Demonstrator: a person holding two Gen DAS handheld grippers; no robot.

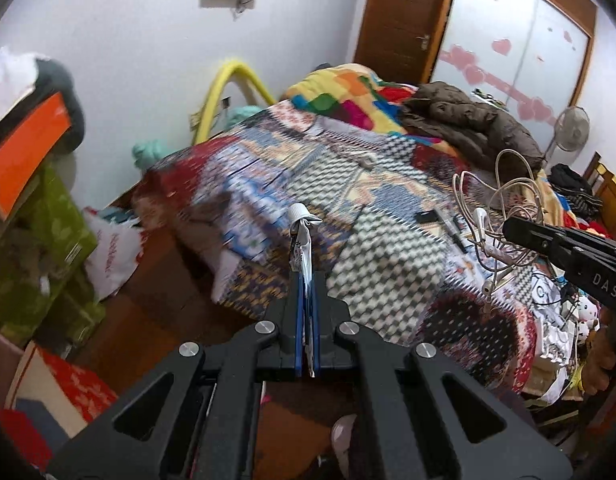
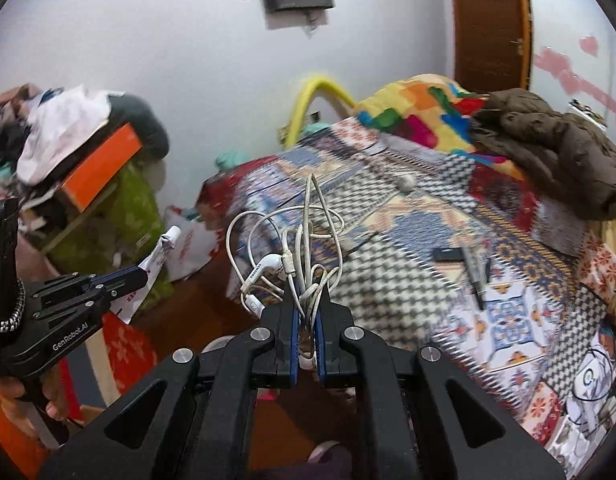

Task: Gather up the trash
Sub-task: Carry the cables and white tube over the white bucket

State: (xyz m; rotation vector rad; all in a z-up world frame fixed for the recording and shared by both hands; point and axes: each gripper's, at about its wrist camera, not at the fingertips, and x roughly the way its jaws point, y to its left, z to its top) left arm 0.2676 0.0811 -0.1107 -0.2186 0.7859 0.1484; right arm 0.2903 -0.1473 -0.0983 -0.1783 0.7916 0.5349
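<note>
My left gripper [image 1: 307,276] is shut on a flattened toothpaste tube [image 1: 302,240] with a white cap, held upright in the air beside the bed; the tube also shows in the right wrist view [image 2: 158,258], sticking out of the left gripper [image 2: 142,274]. My right gripper [image 2: 307,290] is shut on a tangle of white earphone cables [image 2: 292,248] with earbuds hanging left. In the left wrist view the cables [image 1: 496,208] hang from the right gripper [image 1: 512,226] at the right edge.
A bed with a patterned quilt [image 2: 408,248] fills the middle, with a brown jacket [image 2: 556,148], a colourful blanket [image 1: 348,96], pens and a small black item [image 2: 474,270]. Green and orange boxes [image 1: 32,200] and a plastic bag [image 1: 112,256] stand left on the wooden floor.
</note>
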